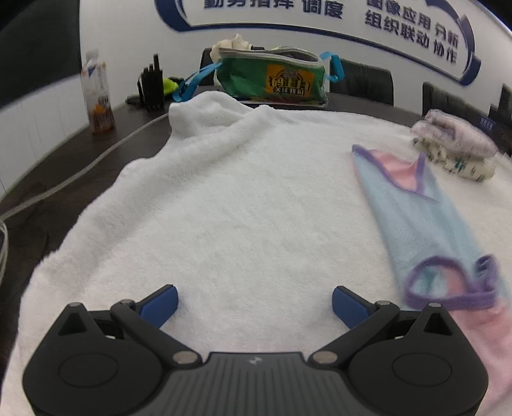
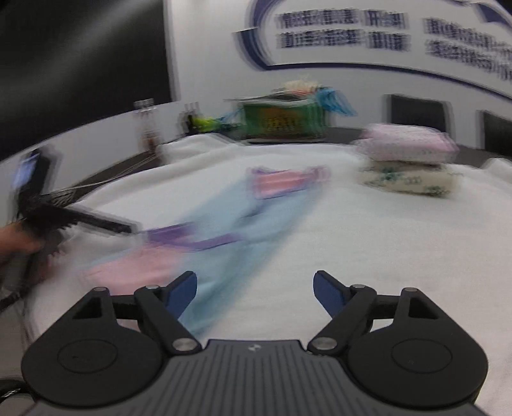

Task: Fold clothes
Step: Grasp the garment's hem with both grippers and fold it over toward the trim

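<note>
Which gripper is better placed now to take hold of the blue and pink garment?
Probably the right gripper: the garment runs up to its open jaws. For the left gripper, also open, the garment lies off to the right and only white towel is ahead.

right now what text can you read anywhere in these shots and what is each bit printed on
"勤务指挥 调度": wall sign, top cut off.
"图像应用 分析": same sign, right part.
"组织联动 协作": line beneath it.
Green bag: yellow label has Chinese characters, too small to read surely.
Drink bottle: label too blurred.
Right wrist view: wall lettering smeared by motion, unreadable.
</note>
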